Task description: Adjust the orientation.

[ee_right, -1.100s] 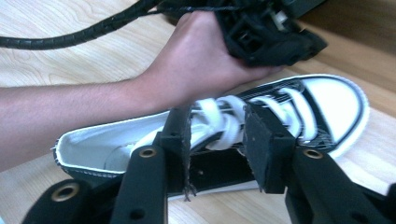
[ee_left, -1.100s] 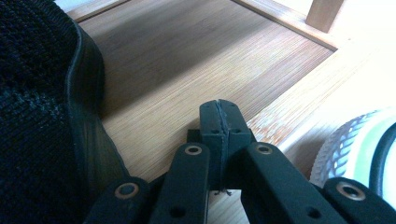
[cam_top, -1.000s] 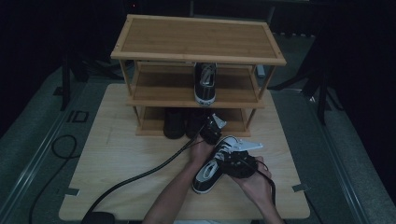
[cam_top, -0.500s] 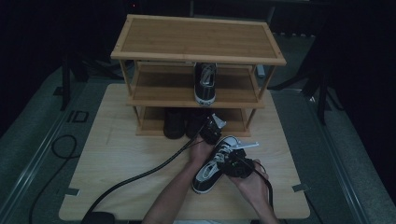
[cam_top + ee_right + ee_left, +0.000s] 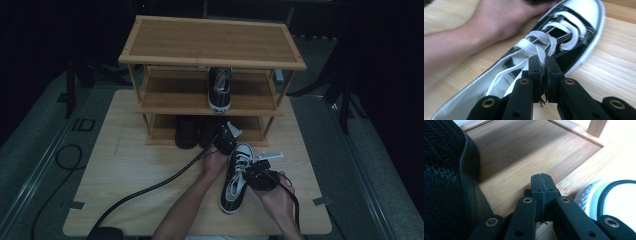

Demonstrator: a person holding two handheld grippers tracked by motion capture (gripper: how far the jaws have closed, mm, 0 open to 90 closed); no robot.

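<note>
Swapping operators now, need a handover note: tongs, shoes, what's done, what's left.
Left tongs: shut, empty, at the front edge of the rack's bottom shelf, beside a black shoe.
Right tongs: jaws have just been closing, now shut on the white lace of the black-and-white sneaker.
That sneaker lies on the table in front of the rack, toe toward it.
Done: matching sneaker sits on the middle shelf; dark shoes on the bottom.
Left, probably: lift this sneaker and shelve it beside its mate.
</note>
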